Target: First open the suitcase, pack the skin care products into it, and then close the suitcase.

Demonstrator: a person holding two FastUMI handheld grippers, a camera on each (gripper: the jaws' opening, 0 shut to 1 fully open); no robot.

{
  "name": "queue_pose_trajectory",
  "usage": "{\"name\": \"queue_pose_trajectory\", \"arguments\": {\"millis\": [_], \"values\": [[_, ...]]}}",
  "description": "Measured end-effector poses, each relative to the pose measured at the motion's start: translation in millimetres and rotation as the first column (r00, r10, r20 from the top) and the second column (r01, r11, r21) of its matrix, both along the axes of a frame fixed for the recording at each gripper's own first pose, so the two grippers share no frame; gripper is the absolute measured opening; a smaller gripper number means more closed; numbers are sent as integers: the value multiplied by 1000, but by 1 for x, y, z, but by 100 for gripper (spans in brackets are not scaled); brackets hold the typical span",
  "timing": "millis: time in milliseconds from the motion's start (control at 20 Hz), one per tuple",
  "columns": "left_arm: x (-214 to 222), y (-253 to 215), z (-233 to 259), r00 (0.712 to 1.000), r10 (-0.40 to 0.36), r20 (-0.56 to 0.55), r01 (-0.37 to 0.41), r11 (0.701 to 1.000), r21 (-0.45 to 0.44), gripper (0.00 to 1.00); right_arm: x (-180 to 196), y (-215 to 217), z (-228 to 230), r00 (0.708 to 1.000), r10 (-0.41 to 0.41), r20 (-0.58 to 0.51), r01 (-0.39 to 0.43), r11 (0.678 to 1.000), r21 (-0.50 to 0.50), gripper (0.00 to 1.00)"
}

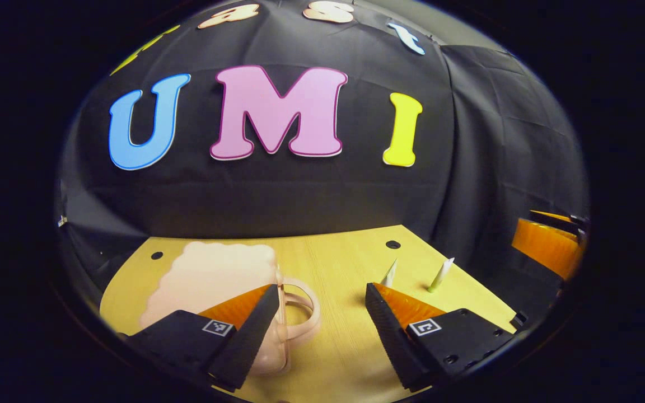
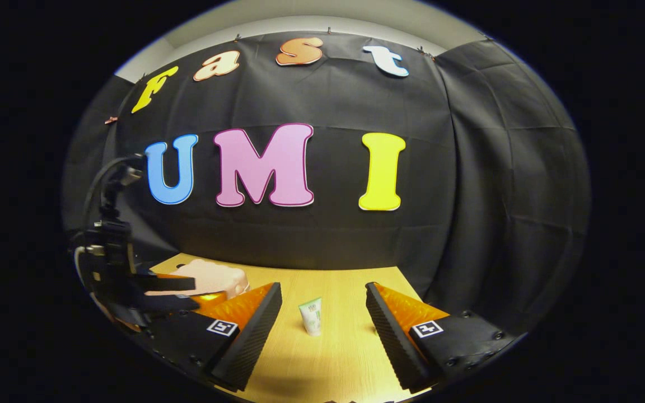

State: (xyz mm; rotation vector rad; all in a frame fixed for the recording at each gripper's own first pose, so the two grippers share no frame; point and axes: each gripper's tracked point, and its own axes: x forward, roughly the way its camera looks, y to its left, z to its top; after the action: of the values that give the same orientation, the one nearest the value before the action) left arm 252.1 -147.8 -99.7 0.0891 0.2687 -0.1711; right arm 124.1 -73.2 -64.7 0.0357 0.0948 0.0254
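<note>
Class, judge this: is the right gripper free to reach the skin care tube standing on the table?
Probably yes. The right gripper is open, the tube stands upright between its fingers' lines, and bare table lies between.

Left gripper (image 1: 319, 302): jaws spread wide, nothing between the fingers; black ribbed pads face inward, orange flanks outward; both fingers held level, above the surface. Right gripper (image 2: 322, 302): jaws likewise wide apart, nothing clamped; fingers level and symmetric, raised off the surface. In the right gripper view the left gripper (image 2: 174, 291) sits at the far left edge, seen side-on, fingers pointing right; a cable loops up from its body.
</note>
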Motion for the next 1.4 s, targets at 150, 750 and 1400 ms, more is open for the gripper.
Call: {"name": "queue_pose_trajectory", "arguments": {"millis": [150,750,1400], "values": [[39,-5,-42,998,20,-66,-16,998,63,96,7,-2,-27,998,18,-54,-18,1000,3,96],[111,7,-146,931,265,-252,-199,945,261,67,40,-13,-62,987,119,-106,-123,992,-34,96],[98,18,-2,965,161,-208,-193,971,-143,12,62,0,-52,980,185,-79,-185,983,2,96]]}}
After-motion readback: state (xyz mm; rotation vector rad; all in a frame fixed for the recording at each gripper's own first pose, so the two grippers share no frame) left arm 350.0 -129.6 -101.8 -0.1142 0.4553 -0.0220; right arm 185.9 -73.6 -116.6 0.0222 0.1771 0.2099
